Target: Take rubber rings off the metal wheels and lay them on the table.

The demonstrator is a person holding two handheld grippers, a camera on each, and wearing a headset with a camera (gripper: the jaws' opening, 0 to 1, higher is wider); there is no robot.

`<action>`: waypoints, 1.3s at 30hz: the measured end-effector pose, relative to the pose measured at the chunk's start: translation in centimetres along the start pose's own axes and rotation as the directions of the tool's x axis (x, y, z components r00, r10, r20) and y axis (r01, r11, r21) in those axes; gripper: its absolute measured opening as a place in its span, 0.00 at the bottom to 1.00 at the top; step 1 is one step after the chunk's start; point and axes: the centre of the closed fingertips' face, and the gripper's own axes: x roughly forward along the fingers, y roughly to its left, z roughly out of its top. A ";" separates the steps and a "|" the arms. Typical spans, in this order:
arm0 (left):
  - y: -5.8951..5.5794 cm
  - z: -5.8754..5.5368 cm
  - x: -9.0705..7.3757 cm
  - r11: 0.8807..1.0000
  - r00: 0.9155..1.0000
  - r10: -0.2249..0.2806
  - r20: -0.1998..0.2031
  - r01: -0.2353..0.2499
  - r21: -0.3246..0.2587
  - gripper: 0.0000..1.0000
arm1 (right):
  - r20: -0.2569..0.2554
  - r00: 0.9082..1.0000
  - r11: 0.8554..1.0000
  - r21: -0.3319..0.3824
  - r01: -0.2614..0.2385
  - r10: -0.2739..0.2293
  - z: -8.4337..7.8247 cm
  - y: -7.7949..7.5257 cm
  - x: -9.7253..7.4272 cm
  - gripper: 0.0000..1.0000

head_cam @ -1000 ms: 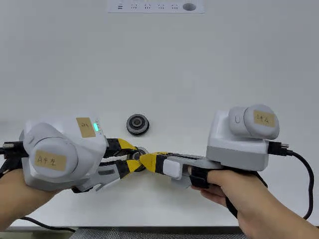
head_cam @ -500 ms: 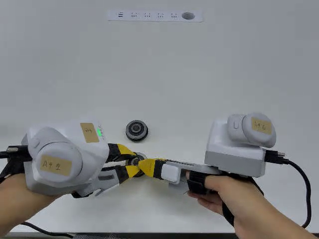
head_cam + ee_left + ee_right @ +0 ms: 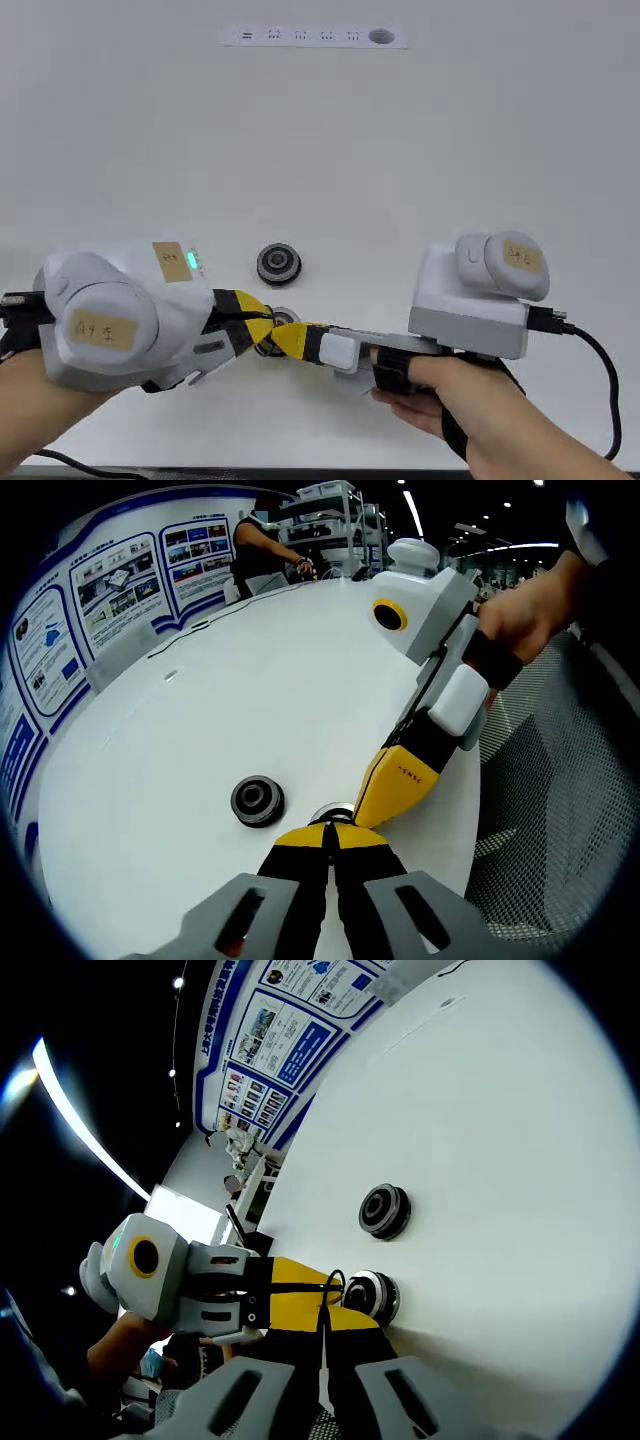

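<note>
A small metal wheel (image 3: 284, 319) lies near the table's front edge, between the two grippers' yellow-and-black jaw tips. My left gripper (image 3: 266, 324) comes in from the left, its jaws shut on the wheel's (image 3: 335, 810) edge. From the right, my right gripper (image 3: 287, 338) is shut on a thin black rubber ring (image 3: 333, 1282), which stretches off the wheel (image 3: 371, 1295). The right gripper's yellow tip (image 3: 396, 778) crosses just over the left gripper (image 3: 328, 830). A second wheel (image 3: 278, 263), still wearing its dark ring, lies flat a little farther back (image 3: 257, 800) (image 3: 385, 1210).
The white table (image 3: 400, 180) stretches far back, where a strip of sockets (image 3: 314, 36) lies. A black cable (image 3: 600, 340) trails from the right gripper. The table's front edge (image 3: 300, 462) runs just below both hands. A person stands beyond the far end (image 3: 262, 540).
Both grippers stay together at the near wheel. The right gripper's jaw tip has slid a little left and down against the left jaws. The head camera has shifted slightly.
</note>
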 end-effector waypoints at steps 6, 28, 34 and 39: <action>0.1 -0.1 -0.2 1.000 1.000 0.007 0.004 -0.007 -0.009 0.01 | 0.022 1.000 1.000 0.009 -0.007 0.006 0.5 0.1 -0.1 0.02; 1.8 0.7 -3.1 0.994 0.994 0.092 0.055 -0.088 -0.071 0.01 | 0.189 0.980 0.996 0.077 0.046 -0.060 4.4 -2.1 -3.7 0.02; 1.7 1.1 -3.1 0.994 0.994 0.089 0.067 -0.085 -0.070 0.01 | 0.219 0.962 0.982 0.132 0.136 -0.162 4.5 -5.1 -5.4 0.02; 1.1 1.1 -2.8 0.995 0.995 0.077 0.071 -0.072 -0.070 0.01 | 0.228 0.945 0.968 0.148 0.204 -0.234 4.4 -6.7 -6.5 0.02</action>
